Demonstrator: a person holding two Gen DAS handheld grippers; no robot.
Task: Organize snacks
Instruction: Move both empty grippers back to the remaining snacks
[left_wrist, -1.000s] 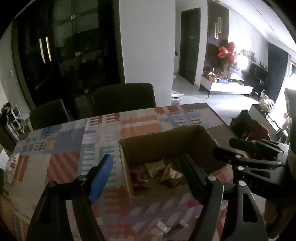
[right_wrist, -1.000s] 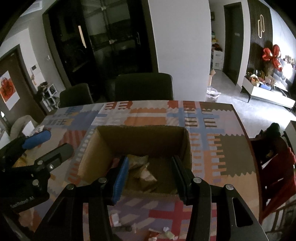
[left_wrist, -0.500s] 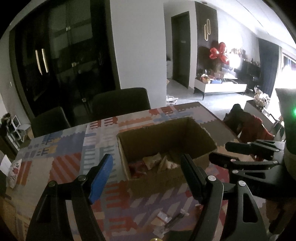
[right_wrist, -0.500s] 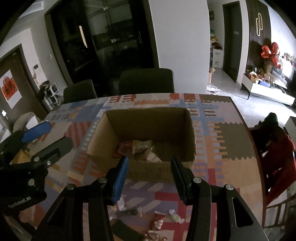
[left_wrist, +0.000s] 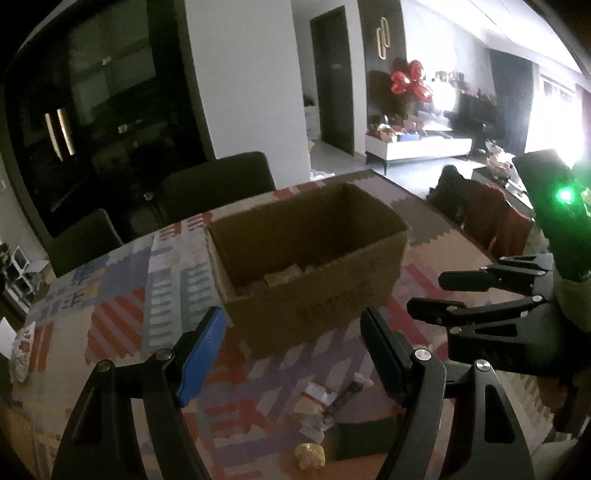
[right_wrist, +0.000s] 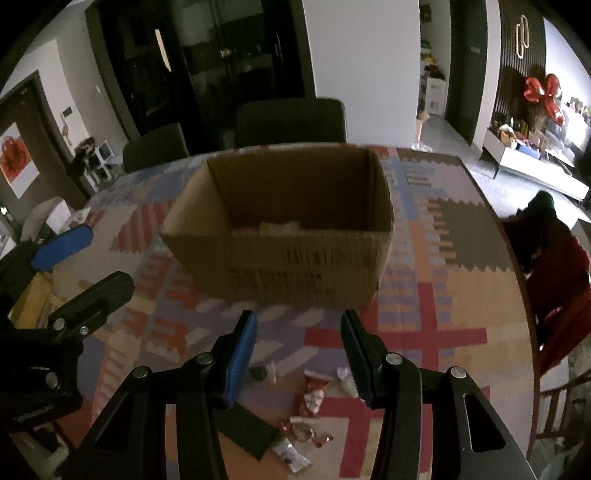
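Note:
An open cardboard box (left_wrist: 306, 266) (right_wrist: 295, 258) stands mid-table on the patchwork cloth, with a few snack packets (left_wrist: 284, 275) (right_wrist: 279, 227) on its floor. Loose snacks lie on the cloth in front of it: a red wrapper (right_wrist: 314, 391), a white wrapper (right_wrist: 291, 452), a dark flat packet (right_wrist: 247, 428) (left_wrist: 362, 435), a yellow sweet (left_wrist: 310, 456) and crumpled wrappers (left_wrist: 317, 398). My left gripper (left_wrist: 291, 321) (right_wrist: 109, 258) hangs open above these, empty. My right gripper (right_wrist: 297, 317) (left_wrist: 428, 290) hovers beside it, jaws apart, holding nothing.
Two dark chairs (right_wrist: 288, 122) stand behind the table. A chair draped in red cloth (right_wrist: 554, 266) sits at the right edge. A yellow bag (right_wrist: 33, 302) and a white patterned item (left_wrist: 22, 347) lie at the left. The table's right rim (right_wrist: 517, 258) curves close by.
Both grippers have drawn back from over the box toward the near side and sunk lower. The box now lies ahead, and the loose snacks on the cloth have come into view.

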